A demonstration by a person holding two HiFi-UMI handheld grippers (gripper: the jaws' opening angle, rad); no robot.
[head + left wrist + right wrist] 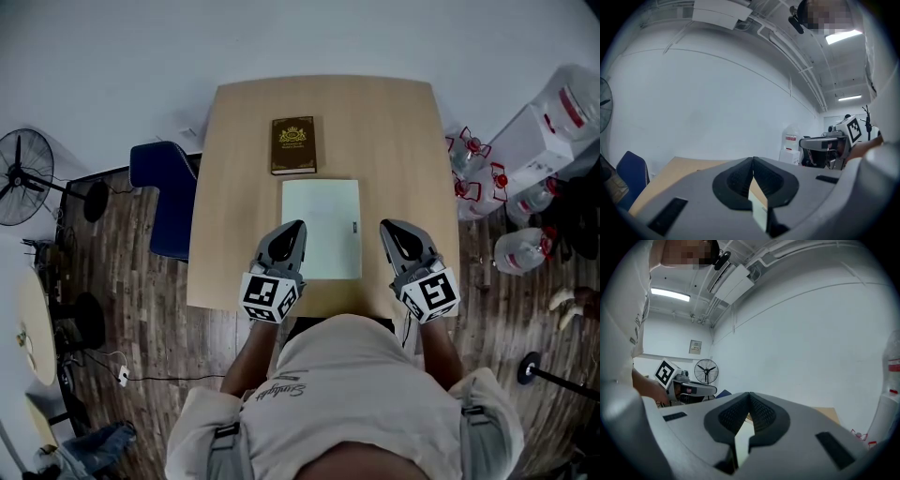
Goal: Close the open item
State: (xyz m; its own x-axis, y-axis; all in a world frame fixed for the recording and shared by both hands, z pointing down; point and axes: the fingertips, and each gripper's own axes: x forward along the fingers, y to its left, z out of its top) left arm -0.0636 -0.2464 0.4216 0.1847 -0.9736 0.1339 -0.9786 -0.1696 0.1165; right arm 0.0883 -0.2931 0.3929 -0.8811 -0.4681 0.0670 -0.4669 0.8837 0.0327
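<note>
- Left gripper [296,228] hovers over the near side of the table [234,141], jaws pressed together, empty.
- Right gripper [388,228] is likewise closed and empty.
- Pale green notebook [321,225] lies flat between them, with a brown book [293,145] just beyond.

A closed brown book [293,145] lies at upper centre on a light wooden table [234,187]. A blue chair [167,197] stands at the table's left edge, a black floor fan [21,176] at far left. Clear water jugs [521,251] cluster beside a white dispenser [548,127] at right.
</note>
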